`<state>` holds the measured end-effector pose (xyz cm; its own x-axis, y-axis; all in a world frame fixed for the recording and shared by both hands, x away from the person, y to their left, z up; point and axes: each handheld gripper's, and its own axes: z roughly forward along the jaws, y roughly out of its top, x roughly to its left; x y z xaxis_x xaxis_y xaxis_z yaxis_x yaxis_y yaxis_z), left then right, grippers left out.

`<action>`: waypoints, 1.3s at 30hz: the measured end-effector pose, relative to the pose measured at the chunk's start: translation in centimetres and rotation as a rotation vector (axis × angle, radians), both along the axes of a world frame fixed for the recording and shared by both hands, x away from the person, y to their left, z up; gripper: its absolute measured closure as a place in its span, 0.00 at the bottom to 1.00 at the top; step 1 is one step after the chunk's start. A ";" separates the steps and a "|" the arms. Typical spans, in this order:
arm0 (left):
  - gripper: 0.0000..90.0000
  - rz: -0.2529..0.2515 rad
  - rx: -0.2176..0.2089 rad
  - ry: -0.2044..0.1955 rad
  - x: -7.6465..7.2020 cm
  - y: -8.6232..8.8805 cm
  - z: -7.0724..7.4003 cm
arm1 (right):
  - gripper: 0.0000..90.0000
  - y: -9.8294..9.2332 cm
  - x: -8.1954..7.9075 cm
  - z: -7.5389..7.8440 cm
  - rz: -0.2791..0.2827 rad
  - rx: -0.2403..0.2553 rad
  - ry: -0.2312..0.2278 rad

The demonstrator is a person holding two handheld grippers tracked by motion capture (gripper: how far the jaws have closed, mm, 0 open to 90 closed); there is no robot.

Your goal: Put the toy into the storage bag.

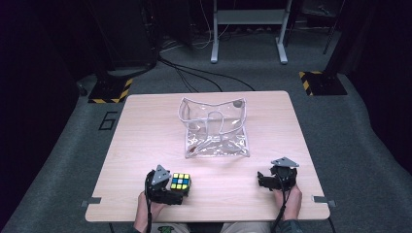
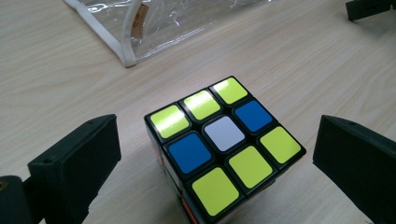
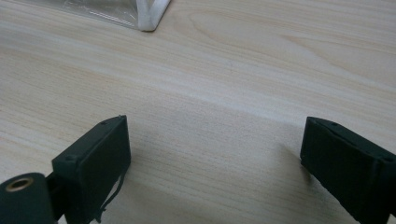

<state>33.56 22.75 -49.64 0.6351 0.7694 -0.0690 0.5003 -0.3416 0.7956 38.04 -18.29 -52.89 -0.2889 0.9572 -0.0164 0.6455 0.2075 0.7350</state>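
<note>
Pale wood grain runs across the bench [image 1: 145,145], and near its front-left corner I have my left gripper [image 2: 215,154] spread wide around the puzzle cube [image 2: 224,144]. The cube sits on the wood between the fingers [image 2: 74,163] with a clear gap on each side, so nothing is gripped yet; its top face is mostly yellow with two blue tiles and a white centre. The cube is turned corner-on to the fingers, I think, so closing now could twist it or squeeze it out sideways. Behind it, at the middle of the bench, lies the clear plastic pouch [image 1: 216,128] with white piping, its mouth slumped and crumpled, which could snag anything I bring to it. Near the front-right corner, my right gripper [image 3: 215,158] hovers wide open over bare wood, holding nothing.
</note>
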 end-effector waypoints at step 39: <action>0.38 0.009 0.006 -0.004 -0.1 0.2 -3.1 | 0.09 0.0 0.0 0.0 0.001 -0.002 -0.003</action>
<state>33.43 22.97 -52.77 0.6283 0.7755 -0.0618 0.5003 -0.3419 0.7955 38.01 -18.30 -52.89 -0.2897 0.9569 -0.0191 0.6433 0.2094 0.7365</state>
